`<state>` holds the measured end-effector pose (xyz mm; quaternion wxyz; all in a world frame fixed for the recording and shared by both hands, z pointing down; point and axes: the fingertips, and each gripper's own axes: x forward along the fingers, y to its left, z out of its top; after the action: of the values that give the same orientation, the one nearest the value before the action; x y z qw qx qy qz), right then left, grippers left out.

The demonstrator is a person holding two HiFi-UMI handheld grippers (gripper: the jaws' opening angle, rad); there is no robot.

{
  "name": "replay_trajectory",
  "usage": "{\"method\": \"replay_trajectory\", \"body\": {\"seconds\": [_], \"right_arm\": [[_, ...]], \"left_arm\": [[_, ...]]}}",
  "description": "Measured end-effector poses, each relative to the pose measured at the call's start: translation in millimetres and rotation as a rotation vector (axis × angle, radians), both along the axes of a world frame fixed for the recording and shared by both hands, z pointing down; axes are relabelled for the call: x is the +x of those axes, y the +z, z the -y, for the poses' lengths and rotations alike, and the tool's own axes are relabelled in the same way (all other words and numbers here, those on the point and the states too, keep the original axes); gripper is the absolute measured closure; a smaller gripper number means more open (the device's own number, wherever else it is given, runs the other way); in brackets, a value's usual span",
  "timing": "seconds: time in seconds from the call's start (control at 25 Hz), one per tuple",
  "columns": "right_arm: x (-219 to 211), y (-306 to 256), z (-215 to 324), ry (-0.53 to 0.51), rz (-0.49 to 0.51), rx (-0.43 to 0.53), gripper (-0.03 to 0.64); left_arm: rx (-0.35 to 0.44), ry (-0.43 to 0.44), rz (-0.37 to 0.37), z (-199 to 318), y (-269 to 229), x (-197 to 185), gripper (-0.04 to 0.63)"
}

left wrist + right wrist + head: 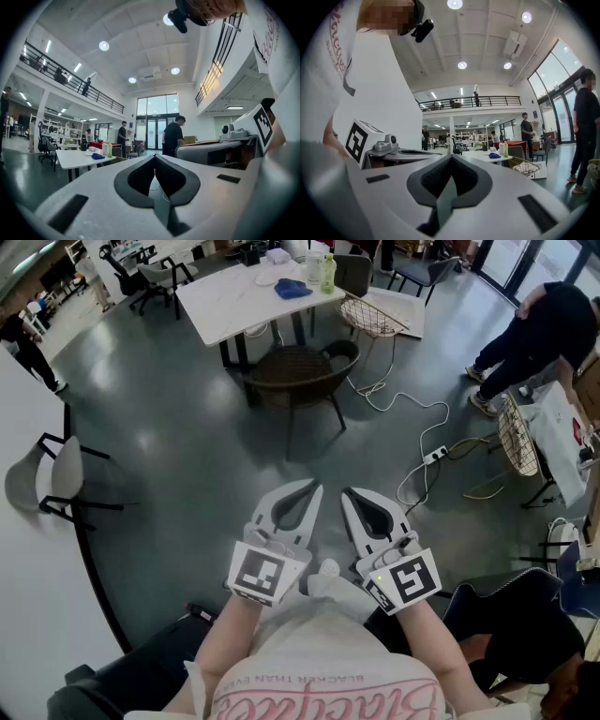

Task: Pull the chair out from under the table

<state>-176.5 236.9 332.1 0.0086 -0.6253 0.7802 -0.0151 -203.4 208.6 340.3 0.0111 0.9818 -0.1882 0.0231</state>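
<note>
A dark wicker chair [300, 367] on thin black legs stands at the near edge of a white table [234, 296], its seat partly under the tabletop. My left gripper [316, 487] and right gripper [348, 492] are held side by side close to my body, well short of the chair, both pointing toward it. Both are shut with nothing between the jaws. In the left gripper view the left gripper [155, 158] has its closed tips in front of the distant table [77, 158]. The right gripper view shows the right gripper [451, 158] closed as well.
A green bottle [327, 273] and a blue cloth [292, 289] lie on the table. A light wire chair [373, 317] stands at its right end. A white cable with a power strip [433, 457] trails across the floor. A person in black [544, 334] stands at the right, a grey chair [56, 474] at the left.
</note>
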Motion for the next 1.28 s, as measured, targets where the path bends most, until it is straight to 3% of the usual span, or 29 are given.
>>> {"method": "replay_trajectory", "body": {"seconds": [0.16,0.48,0.72,0.88,1.28], "right_arm": [[9,1,7,-0.005,0.0,-0.001,0.612],[36,1,21,-0.03,0.011,-0.007,0.614],[63,8,33,-0.033,0.114,-0.021,0.614],[75,15,41,-0.04,0.129,-0.03,0.612],[119,24,136,-0.058,0.087,-0.053,0.612]], "left_arm": [[0.035,0.008,-0.005,6,-2,11,0.592],[0.025,-0.037,-0.018,23,-3,30,0.592],[0.008,-0.101,-0.027,43,5,37,0.591],[-0.008,-0.126,-0.02,56,12,38,0.592],[-0.042,-0.151,-0.022,162,24,76,0.592]]}}
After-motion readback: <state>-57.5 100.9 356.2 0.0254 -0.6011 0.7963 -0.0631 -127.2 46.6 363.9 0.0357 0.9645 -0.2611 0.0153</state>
